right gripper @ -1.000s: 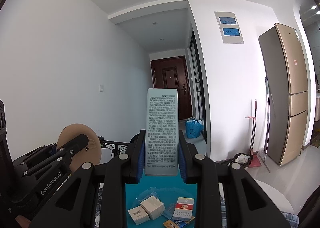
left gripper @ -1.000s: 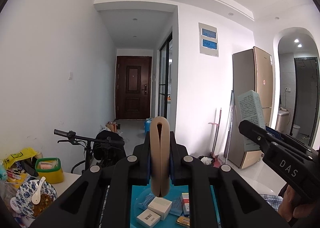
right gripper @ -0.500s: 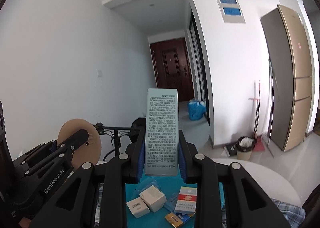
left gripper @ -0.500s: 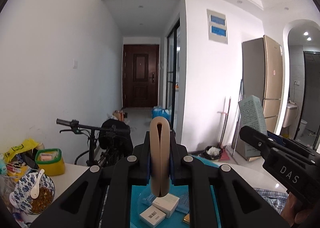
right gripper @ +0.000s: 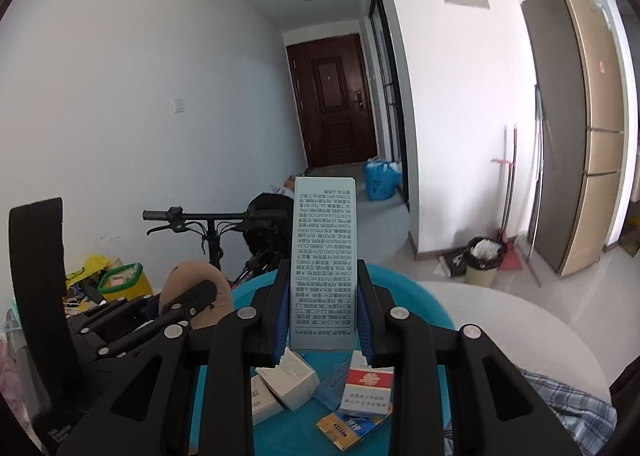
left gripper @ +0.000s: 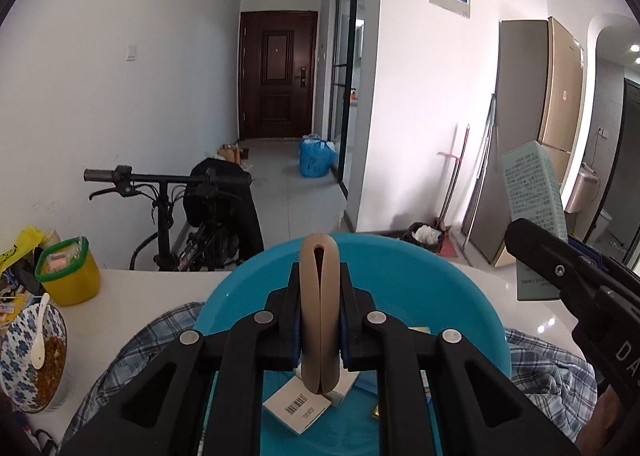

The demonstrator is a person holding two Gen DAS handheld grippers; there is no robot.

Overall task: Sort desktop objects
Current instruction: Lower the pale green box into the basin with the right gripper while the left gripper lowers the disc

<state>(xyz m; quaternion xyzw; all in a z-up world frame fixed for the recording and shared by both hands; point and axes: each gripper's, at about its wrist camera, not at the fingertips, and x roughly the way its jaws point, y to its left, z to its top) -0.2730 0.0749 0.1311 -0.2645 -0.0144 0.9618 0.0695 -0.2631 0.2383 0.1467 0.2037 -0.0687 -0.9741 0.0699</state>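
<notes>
Two grippers are hovering over a blue basin (left gripper: 400, 276) that is sitting on a white table (left gripper: 160, 284) with a plaid cloth (left gripper: 132, 352) bunched around its base. The left gripper (left gripper: 319, 320) is clamping a tan, folded, rounded pad (left gripper: 319, 296) edge-on between its fingers, squeezing it nearly flat, and is holding it above the basin's middle. The right gripper (right gripper: 322, 312) is gripping a tall pale-green box (right gripper: 323, 260) covered in printed text, standing upright between its blue-padded fingers (right gripper: 280, 320), also above the basin.

Inside the basin several small things are lying loose. A white carton with a barcode (left gripper: 298, 408) is resting flat near the front, with another white box just beside it, partly hidden by the tan pad. From the right wrist view, two white cartons (right gripper: 292, 376) are leaning against each other at the left, a red-and-white packet (right gripper: 366, 392) is lying to their right, and a blue-and-yellow packet (right gripper: 352, 428) is lying just in front of it; a clear wrapper is showing between them.

At the table's left edge, a yellow tub with a green rim (left gripper: 68, 272) is standing open, something pale pink inside. Nearer, a blue-patterned bowl (left gripper: 34, 360) is holding brownish food, and a white spoon (left gripper: 40, 336) is resting in it.
</notes>
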